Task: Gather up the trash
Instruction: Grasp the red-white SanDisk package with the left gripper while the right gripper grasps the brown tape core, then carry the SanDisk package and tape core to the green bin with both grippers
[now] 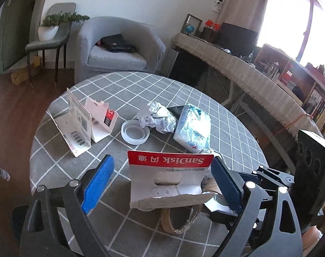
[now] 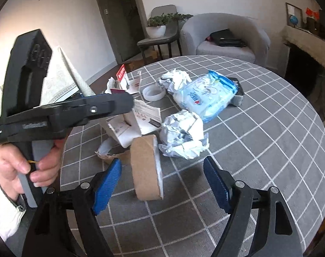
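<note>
Left tool and right tool both stand released, grasping nothing. Torn SanDisk card, cardboard ring and crumpled paper remain on the desk; collecting seems barely begun.

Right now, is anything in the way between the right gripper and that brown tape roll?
Nothing visible is. The brown tape roll stands on edge on the table, straight ahead of the open right gripper. The crumpled paper lies just behind the roll, not in front.
</note>
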`<state>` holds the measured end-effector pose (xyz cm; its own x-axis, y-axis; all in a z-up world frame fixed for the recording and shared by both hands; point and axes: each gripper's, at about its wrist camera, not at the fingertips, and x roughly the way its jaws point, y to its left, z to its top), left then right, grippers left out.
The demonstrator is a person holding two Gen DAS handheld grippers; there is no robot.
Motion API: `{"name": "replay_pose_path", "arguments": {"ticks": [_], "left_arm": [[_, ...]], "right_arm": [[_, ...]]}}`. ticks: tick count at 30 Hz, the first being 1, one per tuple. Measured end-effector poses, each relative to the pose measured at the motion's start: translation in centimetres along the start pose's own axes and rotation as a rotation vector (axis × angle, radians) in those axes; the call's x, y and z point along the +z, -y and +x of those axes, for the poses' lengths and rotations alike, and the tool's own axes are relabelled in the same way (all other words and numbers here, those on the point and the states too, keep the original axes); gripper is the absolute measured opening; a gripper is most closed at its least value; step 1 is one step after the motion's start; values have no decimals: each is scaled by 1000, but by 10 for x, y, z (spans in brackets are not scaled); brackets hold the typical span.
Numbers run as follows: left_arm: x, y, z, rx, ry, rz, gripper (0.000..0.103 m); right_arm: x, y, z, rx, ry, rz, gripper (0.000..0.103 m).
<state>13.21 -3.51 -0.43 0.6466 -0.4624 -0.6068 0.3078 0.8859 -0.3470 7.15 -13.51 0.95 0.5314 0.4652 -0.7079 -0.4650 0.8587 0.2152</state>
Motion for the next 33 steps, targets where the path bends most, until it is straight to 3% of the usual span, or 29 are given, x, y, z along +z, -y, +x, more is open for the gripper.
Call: {"name": "replay_pose_path", "arguments": {"ticks": [6,12,13,14,15,25,33], "left_arm": [[-2,1,10,1,-43,16,94],[-2,-1,13,-14,-43,3,93],[-3,-1,13,-18,-46,2,90],[-4,-1,14,-16,-49,5,81],[-5,0,14,-20,-48,7,80],[-11,4,-14,-34,23,-23,79],[-23,1,-68,35,132,-36,79]], "right_arm": [[1,-9,7,-9,-23,-38,79],[0,-9,7,-17,-30,-33,68],[0,-7,7,-18,-32,-35,65],[0,-7,6,-24,-33,-38,63],[0,-6,7,-28,-32,-37,59],[-8,-4,-3,-44,-31,-22,25],[-9,-22,-21,-76,24,-20,25]]}}
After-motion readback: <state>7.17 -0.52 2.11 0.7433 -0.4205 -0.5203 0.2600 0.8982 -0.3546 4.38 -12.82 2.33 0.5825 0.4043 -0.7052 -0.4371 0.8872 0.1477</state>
